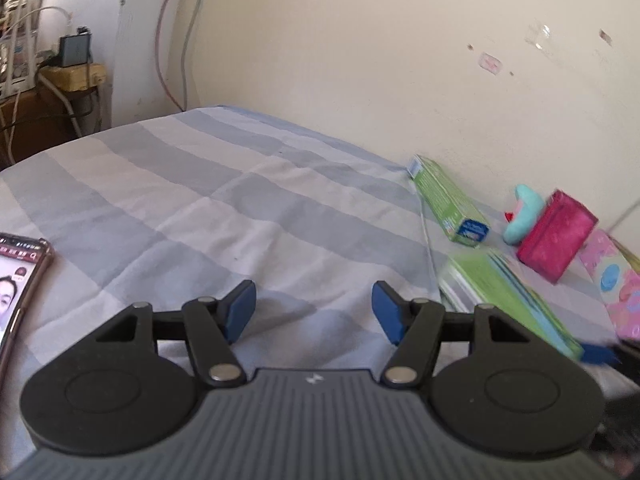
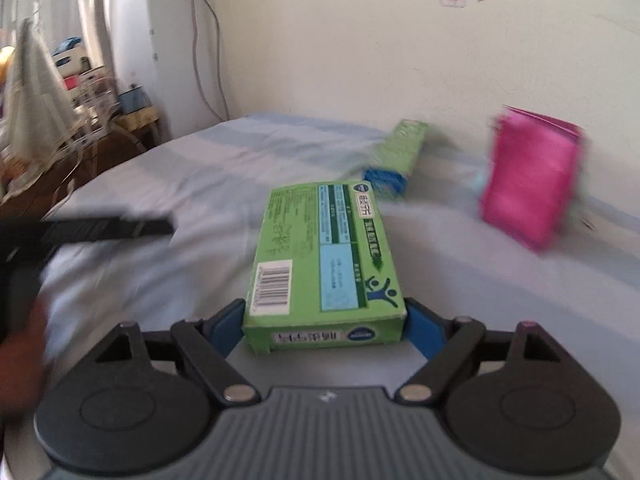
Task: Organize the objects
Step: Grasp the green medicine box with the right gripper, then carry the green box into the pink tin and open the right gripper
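My right gripper (image 2: 324,322) is shut on the near end of a flat green medicine box (image 2: 322,256), held over the striped bed sheet; the box also shows in the left wrist view (image 1: 504,292). Beyond it by the wall lie a long green toothpaste box (image 2: 394,158) (image 1: 446,202) and a pink pouch (image 2: 528,176) (image 1: 556,236) standing upright. My left gripper (image 1: 314,312) is open and empty over the sheet, left of the green box. The left gripper's body shows blurred in the right wrist view (image 2: 88,230).
A teal soft toy (image 1: 522,214) lies between the toothpaste box and the pouch. A pink patterned packet (image 1: 616,284) sits at the far right. A phone (image 1: 16,276) lies on the bed at the left. A cluttered side table (image 1: 72,76) stands past the bed.
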A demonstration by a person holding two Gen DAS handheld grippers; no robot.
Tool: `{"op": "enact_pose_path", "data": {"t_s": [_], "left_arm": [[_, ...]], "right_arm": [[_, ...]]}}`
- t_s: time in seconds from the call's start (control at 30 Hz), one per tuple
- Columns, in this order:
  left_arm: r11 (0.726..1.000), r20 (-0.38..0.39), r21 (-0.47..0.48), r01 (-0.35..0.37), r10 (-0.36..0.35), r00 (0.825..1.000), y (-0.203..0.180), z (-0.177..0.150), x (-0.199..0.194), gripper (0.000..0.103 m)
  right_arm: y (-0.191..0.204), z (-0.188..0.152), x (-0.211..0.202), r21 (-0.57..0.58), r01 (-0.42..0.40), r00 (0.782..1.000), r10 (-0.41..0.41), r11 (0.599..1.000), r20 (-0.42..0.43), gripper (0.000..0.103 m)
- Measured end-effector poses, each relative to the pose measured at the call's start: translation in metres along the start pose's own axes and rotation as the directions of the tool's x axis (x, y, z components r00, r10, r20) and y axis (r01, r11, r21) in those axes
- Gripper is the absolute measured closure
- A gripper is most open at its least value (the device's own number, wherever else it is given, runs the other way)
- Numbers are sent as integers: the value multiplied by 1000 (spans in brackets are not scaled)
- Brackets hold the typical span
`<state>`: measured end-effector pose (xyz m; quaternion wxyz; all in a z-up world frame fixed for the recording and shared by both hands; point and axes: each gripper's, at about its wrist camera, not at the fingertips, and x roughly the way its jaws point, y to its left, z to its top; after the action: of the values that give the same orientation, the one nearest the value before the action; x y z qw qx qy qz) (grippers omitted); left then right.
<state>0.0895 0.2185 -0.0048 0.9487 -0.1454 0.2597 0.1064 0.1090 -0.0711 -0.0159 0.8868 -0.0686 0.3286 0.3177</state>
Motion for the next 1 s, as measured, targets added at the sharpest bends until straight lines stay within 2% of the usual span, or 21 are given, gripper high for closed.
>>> {"op": "enact_pose_path", "data": {"t_s": [0.1,0.3,0.4,0.5,0.53,0.6,0.63,0.67,0.73,0.77,0.87,0.93,0.97,1.0], "left_arm": [[998,-24,61,32,-31,999,-9,-2,1,29],[965,-57,235,113,-103,993,-42,-13,-6,30],[944,-102,235,231,-212,972,-66,-19,-16,32],[900,-148,228,373,-346,926,-100,-23,-26,32],[880,-169,235,413,-381,909,-114,-24,-27,32],[839,-212,258,479,-434,875,-142,-28,-31,32],[819,-235,270,507,-454,859,-157,-31,-33,32],[804,-254,276,527,-467,847,-167,-35,-35,32],[777,-300,268,569,-494,816,-185,-43,-37,32],[767,-321,258,587,-505,801,-191,-46,-39,32],[745,-382,221,629,-528,759,-206,-54,-39,33],[744,-412,207,636,-523,746,-214,-59,-37,35],[745,-426,205,635,-516,743,-217,-62,-35,40],[748,-437,204,632,-508,742,-219,-64,-32,40]], "right_arm": [[-13,-32,-46,-11,14,1000,-14,1000,5,19],[-34,-89,-121,-5,116,993,-116,993,19,19],[-49,-116,-148,45,230,973,-231,972,27,17],[-63,-133,-171,128,327,940,-336,936,54,15],[-68,-136,-177,157,380,917,-393,912,62,15],[-82,-138,-188,231,503,848,-527,833,57,16],[-91,-140,-195,282,521,829,-556,806,57,16],[-98,-142,-202,330,506,831,-553,797,63,16],[-107,-145,-215,403,414,868,-488,816,96,17],[-106,-145,-218,407,380,881,-459,831,115,18],[-95,-143,-216,343,352,897,-419,871,144,18],[-87,-140,-206,309,331,909,-389,892,149,18],[-86,-138,-202,297,316,917,-371,901,148,18],[-85,-137,-198,289,304,924,-355,908,144,18]]}}
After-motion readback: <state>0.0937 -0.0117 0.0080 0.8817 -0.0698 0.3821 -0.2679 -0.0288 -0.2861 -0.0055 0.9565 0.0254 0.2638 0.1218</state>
